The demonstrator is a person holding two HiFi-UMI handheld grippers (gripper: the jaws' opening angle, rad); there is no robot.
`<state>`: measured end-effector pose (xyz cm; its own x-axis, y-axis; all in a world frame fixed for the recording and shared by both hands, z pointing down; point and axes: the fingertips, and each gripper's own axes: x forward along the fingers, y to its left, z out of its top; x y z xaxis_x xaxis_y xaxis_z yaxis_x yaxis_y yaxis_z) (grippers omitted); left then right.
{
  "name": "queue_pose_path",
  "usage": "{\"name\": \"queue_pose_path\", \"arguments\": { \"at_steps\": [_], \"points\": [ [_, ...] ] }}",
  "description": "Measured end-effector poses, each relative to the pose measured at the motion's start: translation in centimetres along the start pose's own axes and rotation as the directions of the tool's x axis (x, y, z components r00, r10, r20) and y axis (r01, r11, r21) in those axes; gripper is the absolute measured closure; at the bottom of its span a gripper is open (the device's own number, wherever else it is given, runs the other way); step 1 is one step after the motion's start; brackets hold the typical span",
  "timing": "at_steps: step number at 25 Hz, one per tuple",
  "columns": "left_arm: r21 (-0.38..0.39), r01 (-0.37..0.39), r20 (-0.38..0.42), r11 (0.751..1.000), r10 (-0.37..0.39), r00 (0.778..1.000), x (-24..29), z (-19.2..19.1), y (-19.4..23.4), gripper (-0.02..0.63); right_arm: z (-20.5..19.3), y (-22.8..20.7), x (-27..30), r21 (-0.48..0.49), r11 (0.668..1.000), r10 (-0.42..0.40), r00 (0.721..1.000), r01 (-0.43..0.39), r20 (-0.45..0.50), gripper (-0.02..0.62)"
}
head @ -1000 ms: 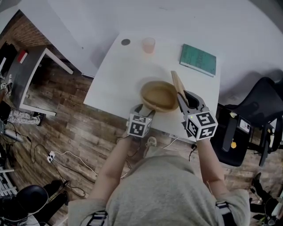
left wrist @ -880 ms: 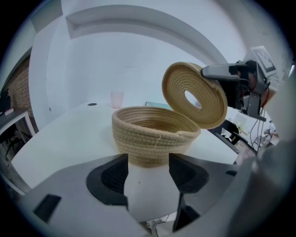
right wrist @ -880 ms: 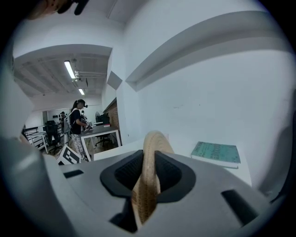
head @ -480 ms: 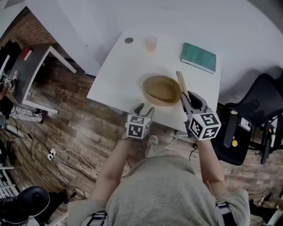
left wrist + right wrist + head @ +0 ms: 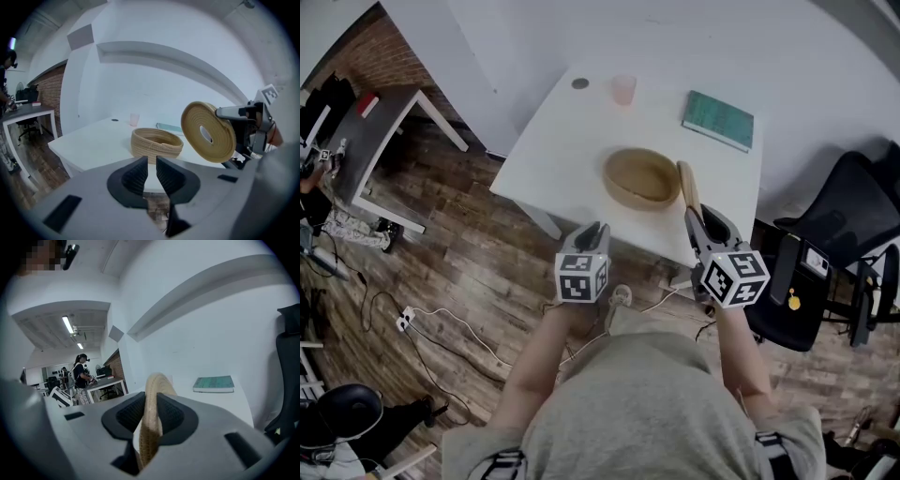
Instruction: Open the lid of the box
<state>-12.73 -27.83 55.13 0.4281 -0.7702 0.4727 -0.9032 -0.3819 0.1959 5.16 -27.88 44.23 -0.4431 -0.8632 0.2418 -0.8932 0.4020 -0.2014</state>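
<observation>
White table (image 5: 553,141) at frame centre, woven box (image 5: 640,178) open on it.
Your right gripper (image 5: 701,223) clamps the lid (image 5: 687,185) upright just right of the box; your left gripper (image 5: 592,232), empty, has just been closing to a narrow gap.

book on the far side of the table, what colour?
Teal green. The book shows best in the head view, lying flat near the table's far right corner.

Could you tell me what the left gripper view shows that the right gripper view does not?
Only the left gripper view: the open woven box and the lid's flat face. Only the right gripper view: people at a desk, and the lid gripped edge-on by the right gripper. Both: the lid, the green book, the white table.
</observation>
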Motion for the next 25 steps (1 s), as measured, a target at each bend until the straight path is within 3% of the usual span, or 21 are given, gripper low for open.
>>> {"name": "queue_pose_path", "arguments": {
  "at_steps": [6,25],
  "points": [
    [-0.035,-0.033,0.079,0.999,0.035,0.996,-4.3,0.1,-1.0,0.578,-1.3,1.5,-3.6,0.014,1.0,0.019,1.0,-0.019,0.015,0.512],
    [-0.074,-0.029,0.243,0.997,0.046,0.969,-17.2,-1.6,-7.5,0.587,-4.5,6.0,-14.5,0.025,0.996,0.087,0.995,-0.088,0.055,0.512]
  ]
}}
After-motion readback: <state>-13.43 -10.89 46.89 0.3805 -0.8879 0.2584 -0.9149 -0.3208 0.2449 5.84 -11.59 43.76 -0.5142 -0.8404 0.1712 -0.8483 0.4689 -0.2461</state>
